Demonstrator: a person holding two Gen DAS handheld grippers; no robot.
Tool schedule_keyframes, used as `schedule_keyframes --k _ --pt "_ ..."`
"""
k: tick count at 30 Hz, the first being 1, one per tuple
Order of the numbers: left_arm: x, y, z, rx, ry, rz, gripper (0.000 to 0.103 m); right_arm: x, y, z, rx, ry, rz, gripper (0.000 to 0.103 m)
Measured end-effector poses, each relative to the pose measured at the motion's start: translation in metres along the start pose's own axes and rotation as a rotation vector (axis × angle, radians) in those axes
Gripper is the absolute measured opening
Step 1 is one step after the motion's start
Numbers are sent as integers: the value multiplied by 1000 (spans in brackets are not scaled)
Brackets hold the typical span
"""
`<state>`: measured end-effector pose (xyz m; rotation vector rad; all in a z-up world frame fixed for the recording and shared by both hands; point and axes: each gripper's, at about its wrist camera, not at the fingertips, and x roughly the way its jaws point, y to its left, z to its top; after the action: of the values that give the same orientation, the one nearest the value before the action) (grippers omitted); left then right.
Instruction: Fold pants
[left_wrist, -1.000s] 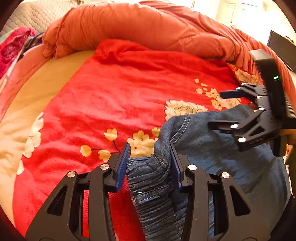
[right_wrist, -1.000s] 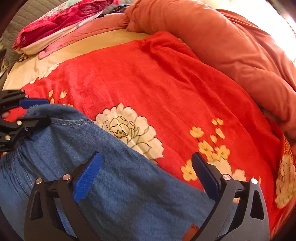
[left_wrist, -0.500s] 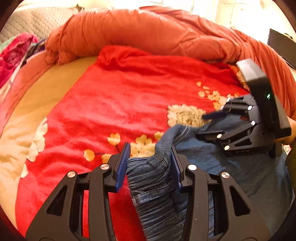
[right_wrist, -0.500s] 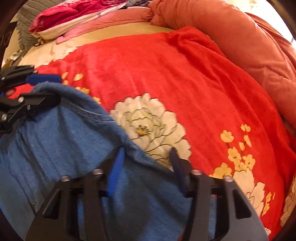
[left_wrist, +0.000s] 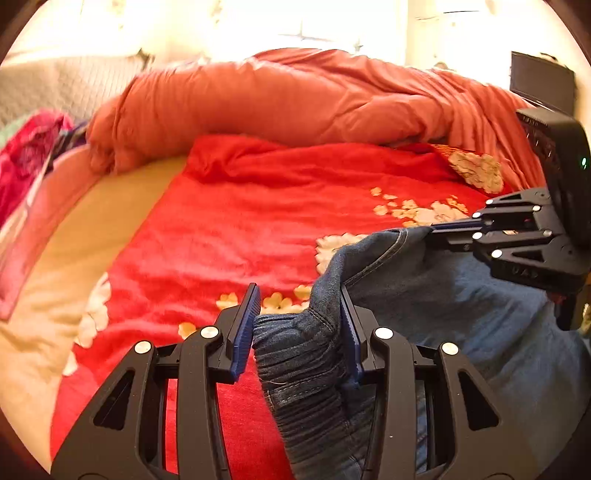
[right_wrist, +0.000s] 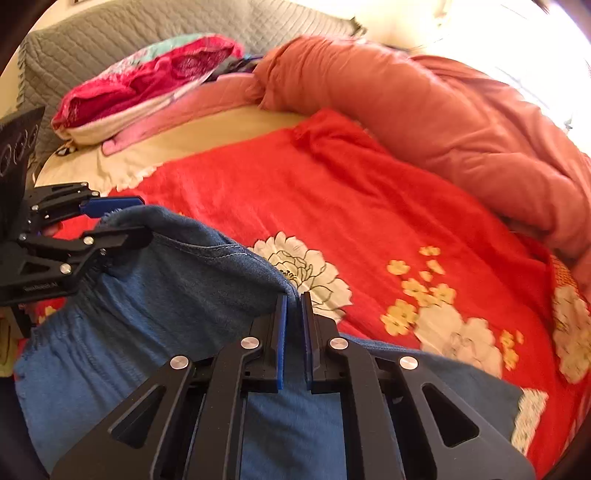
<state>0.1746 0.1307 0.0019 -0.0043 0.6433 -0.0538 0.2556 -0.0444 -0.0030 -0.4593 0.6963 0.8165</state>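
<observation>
Blue denim pants (left_wrist: 424, 302) lie on a red flowered blanket (left_wrist: 240, 229) and are lifted at their top edge. My left gripper (left_wrist: 299, 306) is shut on the bunched elastic waistband at the pants' left end. My right gripper (right_wrist: 294, 300) is shut on the seamed edge of the pants (right_wrist: 192, 295) further right. In the left wrist view the right gripper (left_wrist: 436, 230) pinches the raised edge. In the right wrist view the left gripper (right_wrist: 140, 218) holds the far left corner. The edge hangs taut between both grippers.
An orange duvet (left_wrist: 295, 99) is rolled along the far side of the bed. A pink pillow and folded bedding (right_wrist: 147, 81) lie at the headboard (right_wrist: 110, 33). A cream sheet (left_wrist: 74, 240) borders the blanket on the left.
My right gripper closed from wide open onto the pants' edge. Both grippers then rose, lifting the edge off the blanket. The left gripper kept its hold.
</observation>
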Motion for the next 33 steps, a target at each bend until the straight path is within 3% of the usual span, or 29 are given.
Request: schedule_keyframes --k 13,22,28,33 --pt "-72 -46 -6 118 -149 -11 33 -99 22 -43 148 -111 19 6" --pt "-118 -68 -56 200 -122 8 33 -151 68 -97 164 -122 115 6" --pt "-135 -75 -83 247 -64 17 33 -162 99 -128 171 -104 162 7" --pt "-143 -81 -98 300 -45 72 33 -163 120 -149 187 -83 189 7"
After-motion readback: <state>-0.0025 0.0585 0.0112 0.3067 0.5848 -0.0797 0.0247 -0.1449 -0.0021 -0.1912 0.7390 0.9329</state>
